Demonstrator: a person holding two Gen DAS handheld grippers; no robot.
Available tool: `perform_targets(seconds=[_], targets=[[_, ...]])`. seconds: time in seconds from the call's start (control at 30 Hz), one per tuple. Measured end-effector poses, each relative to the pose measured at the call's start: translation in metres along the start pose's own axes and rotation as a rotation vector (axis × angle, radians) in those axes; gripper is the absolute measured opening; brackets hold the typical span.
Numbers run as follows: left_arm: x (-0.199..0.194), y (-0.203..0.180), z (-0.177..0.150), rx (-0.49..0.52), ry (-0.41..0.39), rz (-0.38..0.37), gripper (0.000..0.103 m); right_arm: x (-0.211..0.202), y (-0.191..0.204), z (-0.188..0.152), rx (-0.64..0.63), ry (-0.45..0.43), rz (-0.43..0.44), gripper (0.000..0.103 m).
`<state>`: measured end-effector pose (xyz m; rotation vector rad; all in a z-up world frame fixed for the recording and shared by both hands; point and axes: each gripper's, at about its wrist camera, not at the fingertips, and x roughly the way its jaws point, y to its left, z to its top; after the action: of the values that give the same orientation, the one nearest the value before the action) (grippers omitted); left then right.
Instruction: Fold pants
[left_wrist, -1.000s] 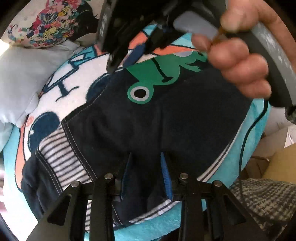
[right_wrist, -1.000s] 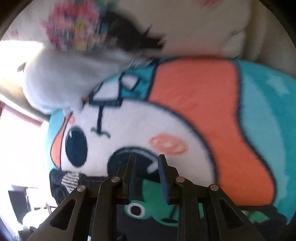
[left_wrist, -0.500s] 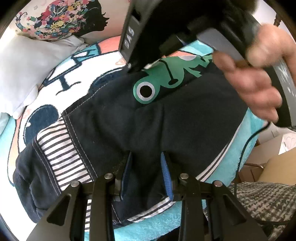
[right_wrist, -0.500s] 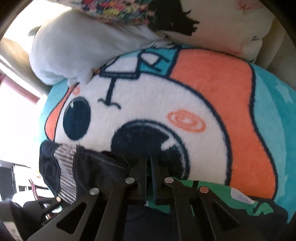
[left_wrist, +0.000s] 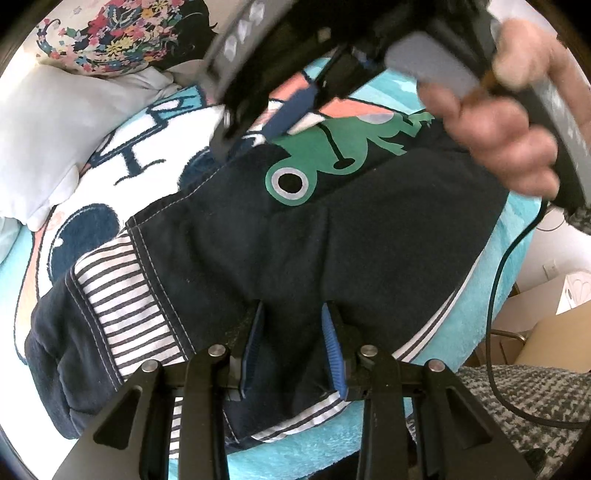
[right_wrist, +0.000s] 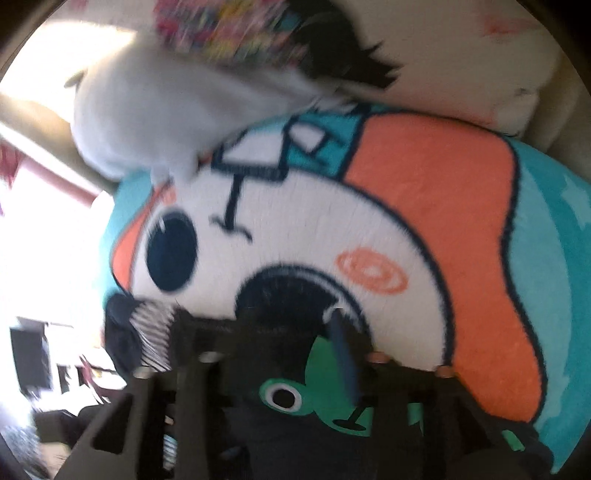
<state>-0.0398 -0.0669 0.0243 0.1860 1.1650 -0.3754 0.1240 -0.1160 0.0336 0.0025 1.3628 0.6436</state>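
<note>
The dark navy pants (left_wrist: 332, 258) lie folded on a cartoon-print blanket (left_wrist: 147, 158), with a green frog print (left_wrist: 332, 155) and a striped lining band (left_wrist: 122, 295). My left gripper (left_wrist: 293, 321) is open, its blue pads resting on the pants' near edge. My right gripper (left_wrist: 269, 129) hovers over the far edge of the pants by the frog print, held by a hand, jaws apart. In the blurred right wrist view the right gripper (right_wrist: 291, 332) is open above the pants (right_wrist: 280, 354) and frog print (right_wrist: 325, 398).
A white pillow (left_wrist: 55, 122) and a floral cushion (left_wrist: 122, 37) lie at the far left. A black cable (left_wrist: 495, 295) hangs at the right beside cardboard boxes (left_wrist: 546, 325) and a grey checked fabric (left_wrist: 517, 398).
The right gripper shut on the pants' far edge half a second ago, and has now opened and lifted off it. The left gripper has stayed open in place.
</note>
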Motion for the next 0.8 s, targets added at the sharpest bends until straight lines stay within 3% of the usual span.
perform_targets(seconds=[0.07,0.1,0.13,0.33,0.4,0.5,0.67,0.8], targets=[[0.000,0.000,-0.001,-0.001,-0.002,0.001,0.031,0.010,0.008,-0.006,-0.049,0.024,-0.022,0.046],[0.000,0.000,-0.001,-0.002,-0.003,0.002,0.031,0.014,0.013,-0.008,-0.073,0.031,-0.042,0.015],[0.000,0.000,-0.001,-0.003,-0.004,0.003,0.031,0.016,0.015,-0.008,-0.085,0.037,-0.050,0.006],[0.000,0.001,-0.003,-0.009,-0.005,-0.002,0.031,0.020,0.011,-0.001,-0.031,-0.001,-0.085,0.001],[-0.001,0.003,-0.002,-0.005,-0.001,-0.007,0.031,0.020,0.007,0.006,-0.002,-0.045,-0.179,0.001],[-0.012,0.012,-0.002,-0.045,0.022,-0.038,0.031,0.006,-0.004,0.009,0.061,-0.086,-0.193,0.002],[-0.067,0.058,-0.007,-0.210,-0.110,-0.077,0.031,-0.041,0.001,-0.011,0.062,-0.194,-0.210,0.002],[-0.074,0.126,-0.023,-0.477,-0.145,-0.091,0.032,-0.056,-0.002,-0.045,0.133,-0.206,-0.155,0.002]])
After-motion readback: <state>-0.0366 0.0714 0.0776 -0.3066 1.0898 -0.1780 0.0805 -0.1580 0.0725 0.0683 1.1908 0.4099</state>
